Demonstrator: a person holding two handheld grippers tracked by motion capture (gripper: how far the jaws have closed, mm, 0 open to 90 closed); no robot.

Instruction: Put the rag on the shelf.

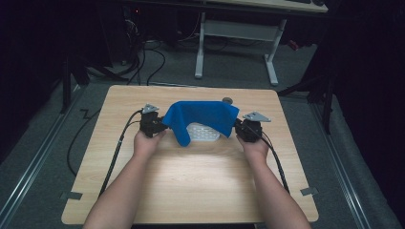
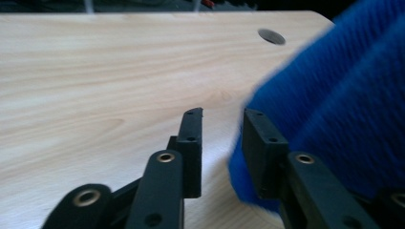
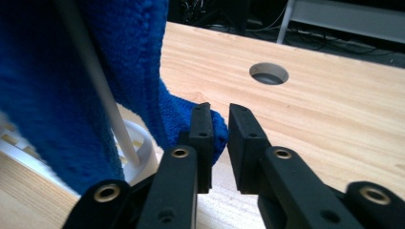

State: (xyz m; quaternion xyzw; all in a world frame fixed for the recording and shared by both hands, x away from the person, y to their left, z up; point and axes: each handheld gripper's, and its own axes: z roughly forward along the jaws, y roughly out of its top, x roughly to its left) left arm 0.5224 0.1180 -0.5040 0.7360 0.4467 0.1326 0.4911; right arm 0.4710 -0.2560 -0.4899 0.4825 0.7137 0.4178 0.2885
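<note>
Two claws, left [image 1: 161, 125] and right [image 1: 237, 127], stand released beside the soft, light blue knitted cloth [image 1: 203, 117]; grip its corners.

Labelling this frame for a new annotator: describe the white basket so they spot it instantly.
Start at the light wooden table. Near its far middle, between the left gripper and right gripper, a blue cloth is draped. The white basket sits under it: the sole white, slotted thing.

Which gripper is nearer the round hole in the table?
Right. The right gripper sits just below the round hole; the left gripper is across the blue cloth.
</note>
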